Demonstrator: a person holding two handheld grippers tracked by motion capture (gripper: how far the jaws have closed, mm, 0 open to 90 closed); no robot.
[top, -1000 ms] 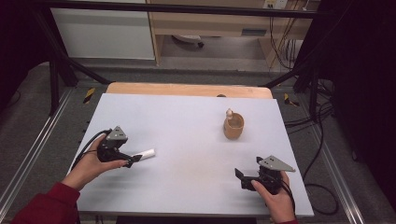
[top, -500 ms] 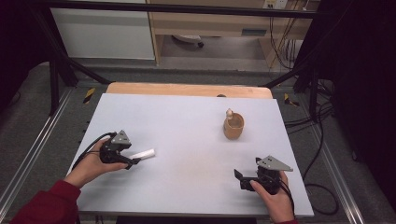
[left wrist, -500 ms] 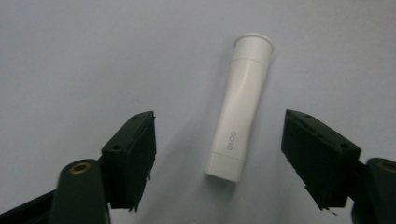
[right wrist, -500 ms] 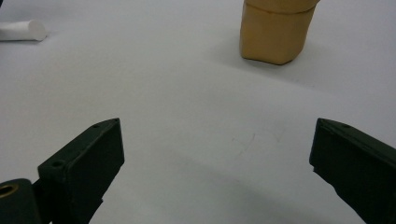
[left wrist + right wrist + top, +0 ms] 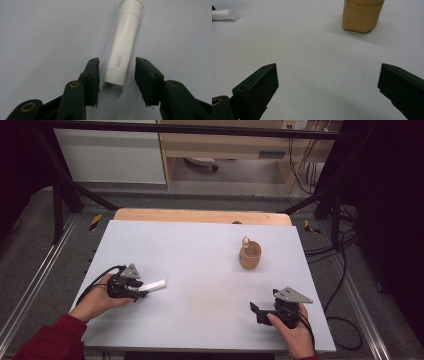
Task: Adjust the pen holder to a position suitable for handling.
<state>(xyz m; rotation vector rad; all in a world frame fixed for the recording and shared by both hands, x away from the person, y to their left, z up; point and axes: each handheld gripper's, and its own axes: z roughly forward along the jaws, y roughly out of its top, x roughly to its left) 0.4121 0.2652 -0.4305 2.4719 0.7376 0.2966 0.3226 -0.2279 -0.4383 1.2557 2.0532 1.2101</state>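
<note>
As left tool point(image 5: 116, 75) closes, glue stick point(image 5: 123, 46) unpinched

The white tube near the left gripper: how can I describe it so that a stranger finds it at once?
On the pale grey table, look at the near left part, where the left gripper lies. The white tube lies flat with one end between its jaws. It is white, slim and marked GLOO, unlike the upright tan cup far right.

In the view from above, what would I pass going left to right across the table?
Left gripper → white glue stick lying between its jaws, which have just been closing → wooden cup farther back → right gripper, jaws open.
</note>
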